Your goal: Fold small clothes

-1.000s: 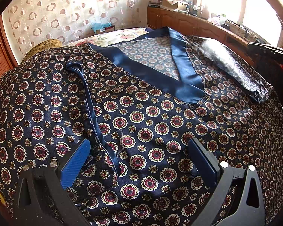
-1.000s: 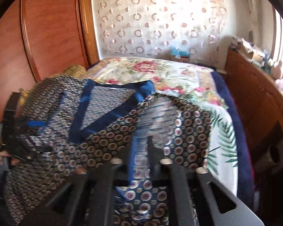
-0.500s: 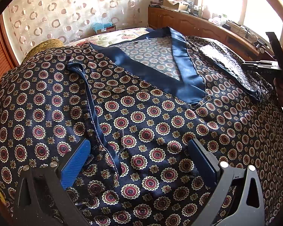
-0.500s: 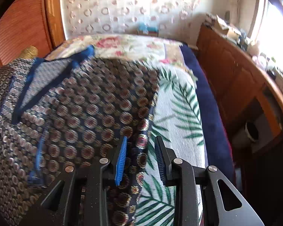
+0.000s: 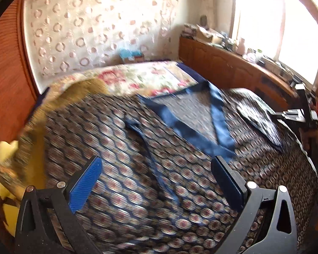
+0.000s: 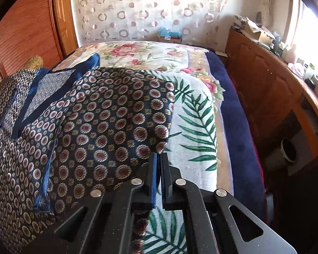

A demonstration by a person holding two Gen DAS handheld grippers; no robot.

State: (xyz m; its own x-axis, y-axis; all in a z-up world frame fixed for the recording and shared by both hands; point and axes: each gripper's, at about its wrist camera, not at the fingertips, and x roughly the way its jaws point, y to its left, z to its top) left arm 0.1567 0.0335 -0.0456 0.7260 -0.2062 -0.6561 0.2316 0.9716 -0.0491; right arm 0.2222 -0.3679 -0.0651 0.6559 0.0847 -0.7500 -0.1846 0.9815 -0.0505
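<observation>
Fingers of the right gripper (image 6: 158, 158) are pressed together on the right-hand edge of the patterned robe (image 6: 108, 122), pinching a fold of the silky fabric right where it meets the leafy bedspread (image 6: 193, 127). The robe lies spread across the bed, blue collar band (image 5: 217, 116) pointing towards the far end, one side panel folded over itself near the right edge. Over on the left gripper (image 5: 156, 182), the fingers stand wide apart with nothing between them, hovering above the near middle of the cloth; that view is smeared, so it looks to be on the move. To do this fold cleanly, I'd say the right side wants a firm pinch and a low, even carry across towards the collar, while the left one pins or catches the near hem so the slippery cloth doesn't slide or bunch.
</observation>
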